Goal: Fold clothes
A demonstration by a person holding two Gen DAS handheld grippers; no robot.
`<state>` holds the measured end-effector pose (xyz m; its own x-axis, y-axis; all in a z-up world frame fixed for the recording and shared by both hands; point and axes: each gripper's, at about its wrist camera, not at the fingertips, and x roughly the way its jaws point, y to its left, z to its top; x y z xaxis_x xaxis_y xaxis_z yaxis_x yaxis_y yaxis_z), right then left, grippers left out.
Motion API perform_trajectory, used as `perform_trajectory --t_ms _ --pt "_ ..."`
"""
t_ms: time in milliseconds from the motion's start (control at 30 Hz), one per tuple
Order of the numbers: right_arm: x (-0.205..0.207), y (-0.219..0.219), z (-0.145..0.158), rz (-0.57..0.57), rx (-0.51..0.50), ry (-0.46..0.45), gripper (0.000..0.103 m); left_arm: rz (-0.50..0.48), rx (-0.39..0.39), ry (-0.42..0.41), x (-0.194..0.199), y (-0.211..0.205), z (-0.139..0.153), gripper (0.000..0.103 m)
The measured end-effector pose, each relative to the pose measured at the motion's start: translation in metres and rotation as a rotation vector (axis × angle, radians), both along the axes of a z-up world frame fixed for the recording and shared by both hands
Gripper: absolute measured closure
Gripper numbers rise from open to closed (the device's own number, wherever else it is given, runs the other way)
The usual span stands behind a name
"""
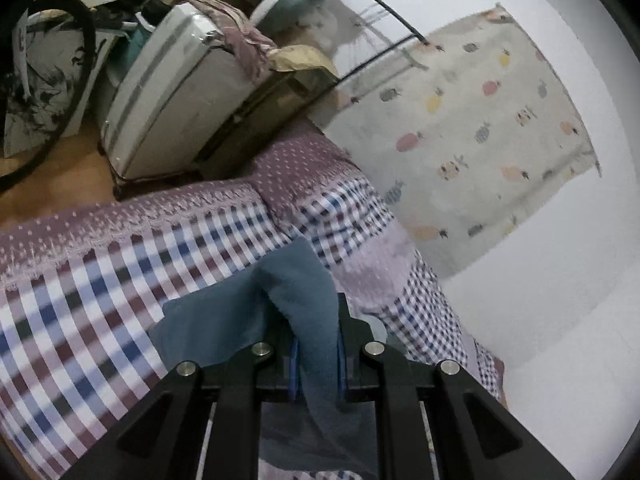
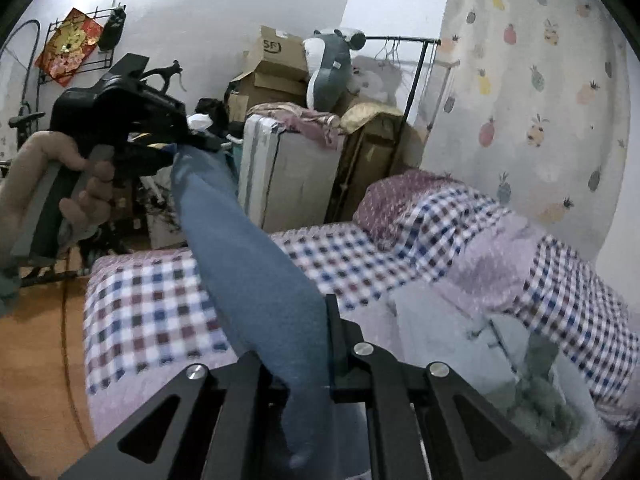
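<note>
Above the checked bed: blue cloth stretched between two grippers

Above the checked bedsheet point(image 2: 152, 304), the left gripper point(image 2: 176, 148), held up in a hand point(image 2: 76, 184), and the right gripper point(image 2: 304, 344) are each clamping one end of the blue garment point(image 2: 248, 264), which is hanging taut between them.

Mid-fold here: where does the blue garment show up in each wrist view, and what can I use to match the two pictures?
Left wrist: blue garment at bottom centre, pinched in the left hand-held gripper, above the checked bed cover.
Right wrist: it stretches from the right hand-held gripper at bottom centre up-left to the other gripper, held by a hand.
Shared landmark: the fruit-print curtain at right.
</note>
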<state>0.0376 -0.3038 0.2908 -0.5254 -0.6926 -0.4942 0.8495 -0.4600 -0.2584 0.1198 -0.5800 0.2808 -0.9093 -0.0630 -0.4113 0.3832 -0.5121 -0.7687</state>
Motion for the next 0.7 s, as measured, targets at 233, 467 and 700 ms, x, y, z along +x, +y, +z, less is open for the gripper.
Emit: perform_trajectory --t_ms 233,467,700 --pt "0.029 -0.049 -0.040 0.004 -0.001 0.060 0.098 0.043 -0.022 0.019 0.018 -0.042 -0.034 0.090" --pt "0.118 -0.072 -0.144 0.141 0.117 0.057 0.098 0.076 0.015 -0.071 0.092 -0.073 -0.127 0.090" --pt "0.172 -0.080 -0.193 0.208 0.161 0.057 0.098 0.126 0.032 -0.084 0.160 -0.077 -0.181 0.089"
